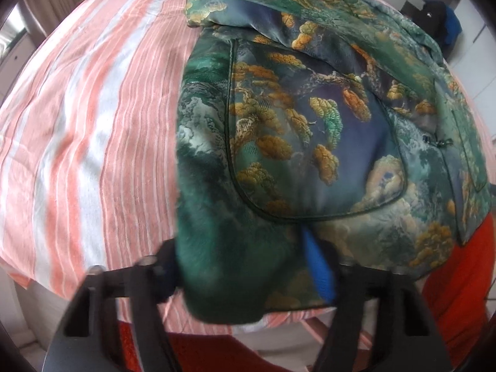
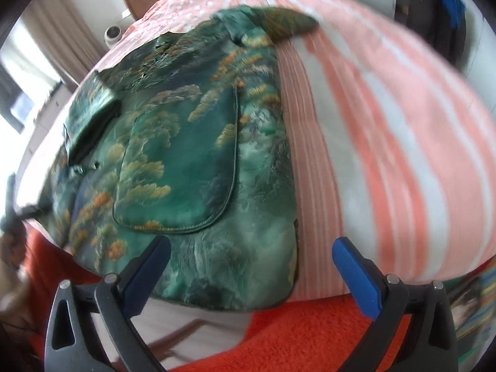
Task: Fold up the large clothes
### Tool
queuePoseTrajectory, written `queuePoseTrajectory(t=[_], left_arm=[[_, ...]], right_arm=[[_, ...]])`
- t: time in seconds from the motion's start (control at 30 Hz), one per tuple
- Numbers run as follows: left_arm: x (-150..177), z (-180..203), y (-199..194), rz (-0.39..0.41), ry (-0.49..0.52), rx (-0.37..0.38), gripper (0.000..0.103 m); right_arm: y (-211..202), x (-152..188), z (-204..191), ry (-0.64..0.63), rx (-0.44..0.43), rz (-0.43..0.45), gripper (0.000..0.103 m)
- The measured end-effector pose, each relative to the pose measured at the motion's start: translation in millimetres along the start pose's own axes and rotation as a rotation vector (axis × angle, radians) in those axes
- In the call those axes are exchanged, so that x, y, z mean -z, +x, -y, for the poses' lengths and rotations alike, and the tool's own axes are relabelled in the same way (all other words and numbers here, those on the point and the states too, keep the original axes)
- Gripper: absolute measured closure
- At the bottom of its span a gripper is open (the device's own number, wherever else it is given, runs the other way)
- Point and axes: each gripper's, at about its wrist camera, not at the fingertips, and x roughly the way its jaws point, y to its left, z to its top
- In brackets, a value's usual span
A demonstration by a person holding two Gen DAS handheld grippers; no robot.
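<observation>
Green brocade jacket lies flat on the striped bed, hem at the near edge, collar toward the far side. Left gripper is clamped on the jacket's near-left hem corner, cloth bunched between the pads, likely ready to lift for a fold. Right gripper hangs wide, empty, over the near-right hem corner, positioned to pinch it.

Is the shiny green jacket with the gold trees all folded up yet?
Only partly. The patterned green satin jacket lies mostly spread on the pink-striped bedsheet; one sleeve is folded across it, and the left gripper has bunched its hem corner.
</observation>
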Motion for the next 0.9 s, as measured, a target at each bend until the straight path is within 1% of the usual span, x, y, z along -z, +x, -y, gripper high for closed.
queuePoseTrajectory(t=[0.03,0.07,0.1,0.17,0.23,0.27,0.33,0.47,0.53,0.6,0.63,0.7,0.73,0.77,0.8,0.83,0.87,0.9], left_arm=[[1.3,2.0,-2.5,0.004,0.005,-0.010,0.068],[1.7,4.3,-5.9,0.010,0.009,-0.019,0.081],[2.7,6.8,-9.7,0.016,0.008,-0.015,0.084],[2.1,7.6,-15.8,0.022,0.012,0.002,0.090],[6.7,12.5,-25.3,0.028,0.021,0.021,0.091],[8.8,13.7,-30.9,0.031,0.028,0.031,0.091],[12.2,15.5,-37.1,0.039,0.041,0.041,0.091],[15.2,14.8,-29.3,0.023,0.028,0.031,0.091],[10.7,17.0,-19.4,0.008,0.021,0.023,0.091],[2.5,28.4,-9.1,0.006,0.038,-0.011,0.090],[1.0,23.0,-9.4,0.008,0.051,-0.026,0.087],[2.9,30.5,-11.0,0.022,0.076,-0.059,0.078],[2.6,34.5,-12.4,0.031,0.079,-0.069,0.068],[1.9,36.5,-15.2,0.040,0.077,-0.071,0.058],[2.8,36.9,-18.7,0.048,0.071,-0.065,0.054],[2.9,38.5,-24.6,0.057,0.063,-0.062,0.045],[3.7,37.8,-31.9,0.073,0.058,-0.061,0.038],[3.1,40.1,-41.7,0.099,0.055,-0.063,0.035]], right_arm=[[4.9,-2.4,3.5,0.022,-0.019,-0.018,0.014],[7.8,-3.5,3.7,0.029,-0.031,-0.029,0.021],[13.6,-5.2,3.7,0.035,-0.051,-0.052,0.036],[23.4,-7.8,2.8,0.033,-0.038,-0.087,0.045],[23.0,-6.9,1.2,0.024,-0.023,-0.091,0.084],[19.3,-7.3,1.5,0.029,-0.020,-0.086,0.085],[3.7,-6.3,-2.8,0.021,-0.012,-0.061,0.089],[-18.3,0.4,-13.8,-0.007,0.002,-0.030,0.090],[-15.9,1.3,-15.9,-0.012,0.019,-0.027,0.090],[-6.9,-2.2,-15.4,-0.007,0.040,-0.031,0.090],[-2.8,-3.0,-15.2,-0.003,0.046,-0.030,0.090],[0.6,-2.6,-16.6,-0.013,0.068,-0.021,0.089],[0.9,-1.2,-18.6,-0.027,0.079,-0.012,0.083],[0.2,-1.5,-19.3,-0.029,0.085,-0.001,0.080],[-1.5,0.8,-20.2,-0.024,0.086,0.006,0.071],[-4.0,2.0,-19.8,-0.012,0.078,0.013,0.052],[-7.6,3.5,-18.7,0.001,0.068,0.020,0.044],[-13.5,5.1,-17.8,0.015,0.059,0.038,0.034]])
